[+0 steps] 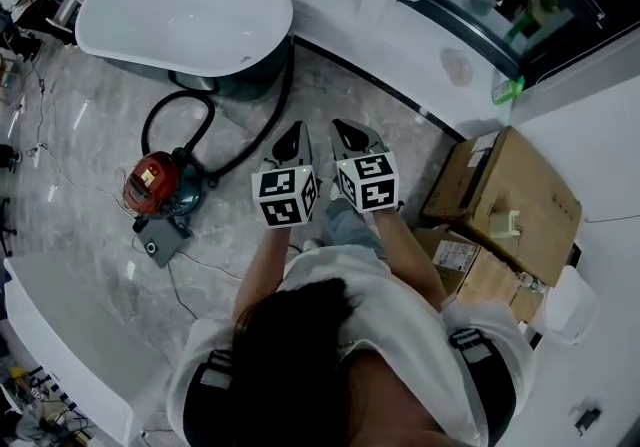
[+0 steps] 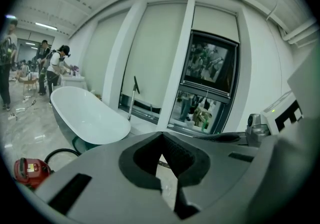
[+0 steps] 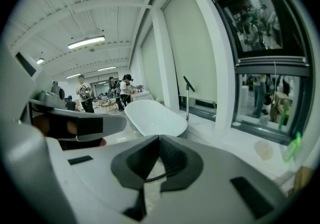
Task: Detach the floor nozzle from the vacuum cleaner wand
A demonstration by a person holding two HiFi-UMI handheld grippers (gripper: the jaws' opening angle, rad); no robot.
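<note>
**Desk:** How are the grippers shown?

**Caption:** The left gripper and the right gripper are held side by side ahead of the person, each tipped slightly downward. Both pairs of jaws are pressed together, and nothing is caught between them.

**Desk:** And where is the vacuum cleaner?

**Caption:** Its red body is seen on the marble floor, left of the grippers and well apart from them. A black hose is looped out from it and run past the end of a white bathtub. A flat grey piece is laid just beside the red body. Whether that is the floor nozzle cannot be told, and the wand cannot be picked out with certainty. Cardboard boxes are stacked at the right.

**Desk:** What could go wrong from here?

**Caption:** Nothing has been gripped, so the task is judged barely begun. The hose is laid near where the person stands, so it could be snagged underfoot and the red body dragged across the smooth floor. If the hose were clamped instead of the wand, the pull would likely be lost in its flex and the joint left fastened.
</note>
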